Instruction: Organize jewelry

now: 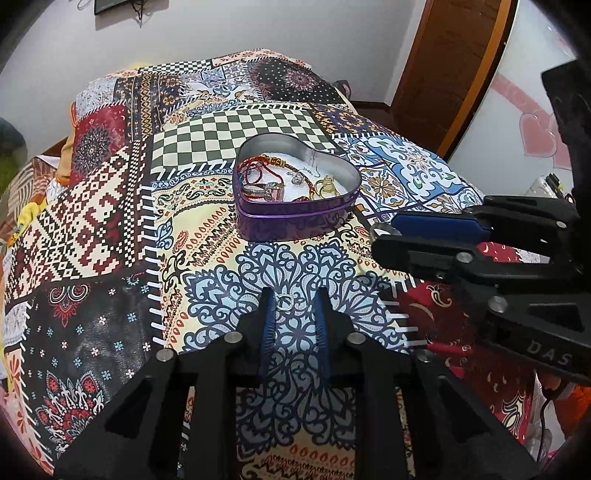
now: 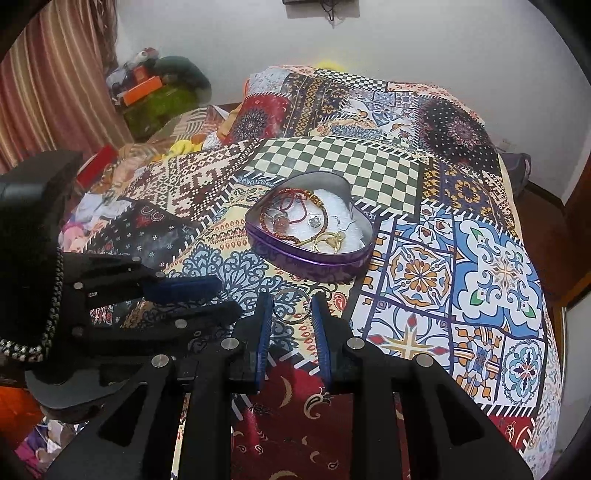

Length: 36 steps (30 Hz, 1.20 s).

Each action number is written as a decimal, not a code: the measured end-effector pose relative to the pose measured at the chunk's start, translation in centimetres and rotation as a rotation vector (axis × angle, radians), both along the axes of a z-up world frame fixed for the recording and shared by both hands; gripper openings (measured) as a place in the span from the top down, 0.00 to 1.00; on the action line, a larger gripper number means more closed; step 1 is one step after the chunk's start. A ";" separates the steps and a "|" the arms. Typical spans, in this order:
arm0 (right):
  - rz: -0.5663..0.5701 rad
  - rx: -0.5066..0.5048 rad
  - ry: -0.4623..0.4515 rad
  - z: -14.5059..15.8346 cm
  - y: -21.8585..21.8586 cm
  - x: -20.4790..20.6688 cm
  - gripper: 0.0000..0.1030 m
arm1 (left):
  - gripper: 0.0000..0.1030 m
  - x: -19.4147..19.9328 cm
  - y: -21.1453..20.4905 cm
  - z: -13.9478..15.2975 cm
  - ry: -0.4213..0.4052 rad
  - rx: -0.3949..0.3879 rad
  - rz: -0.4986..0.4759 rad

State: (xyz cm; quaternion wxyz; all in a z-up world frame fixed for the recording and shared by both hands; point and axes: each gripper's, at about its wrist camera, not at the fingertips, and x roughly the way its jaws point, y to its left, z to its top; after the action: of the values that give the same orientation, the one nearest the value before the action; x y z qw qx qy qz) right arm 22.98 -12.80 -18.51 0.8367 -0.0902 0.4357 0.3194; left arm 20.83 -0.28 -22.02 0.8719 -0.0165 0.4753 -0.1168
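Bed (image 2: 480, 258) under patchwork-print cover, open purple heart-shaped tin (image 2: 314, 258) of jewelry resting mid-bed, bangle (image 2: 291, 306) and small ring (image 1: 284, 301) loose on cover nearby

You are working in a home bedroom. A bed covered by a patchwork-print bedspread (image 2: 406, 177) in checkered, tile and paisley panels fills both views, with a pillow tucked under the same cloth at its far end. A striped red and beige curtain (image 2: 55, 85) hangs at the left, beside a heap of clothes and household clutter (image 2: 155, 92). Plain white walls (image 1: 258, 22) close the room, a brown wooden door (image 1: 450, 70) stands at the far corner, and pink heart decorations (image 1: 535, 129) mark a white panel beside it.
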 end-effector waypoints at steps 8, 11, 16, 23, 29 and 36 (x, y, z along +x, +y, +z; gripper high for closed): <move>-0.010 0.010 -0.010 0.3 -0.2 -0.1 0.81 | 0.93 -0.2 -0.3 0.1 -0.010 0.005 -0.013; -0.020 0.016 -0.020 0.7 -0.5 -0.1 0.81 | 0.93 -0.5 -0.3 0.3 -0.015 -0.004 -0.015; -0.031 0.030 -0.036 1.5 -0.9 0.2 0.81 | 0.93 -0.8 -0.3 1.4 -0.046 0.011 -0.002; -0.053 0.050 -0.072 2.9 -1.3 0.9 0.81 | 0.93 -0.4 0.3 3.7 -0.114 0.026 0.011; -0.065 0.066 -0.092 3.5 -1.3 1.8 0.81 | 0.93 0.5 0.7 5.6 -0.171 0.020 0.031; -0.066 0.080 -0.102 3.6 -0.8 2.8 0.81 | 0.93 1.8 1.2 6.8 -0.209 0.003 0.040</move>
State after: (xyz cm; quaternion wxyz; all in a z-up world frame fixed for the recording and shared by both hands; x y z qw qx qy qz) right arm 25.75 -13.63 -14.95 0.8708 -0.0585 0.3823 0.3037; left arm 22.67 0.94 -15.27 0.9188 -0.0126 0.3817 -0.0998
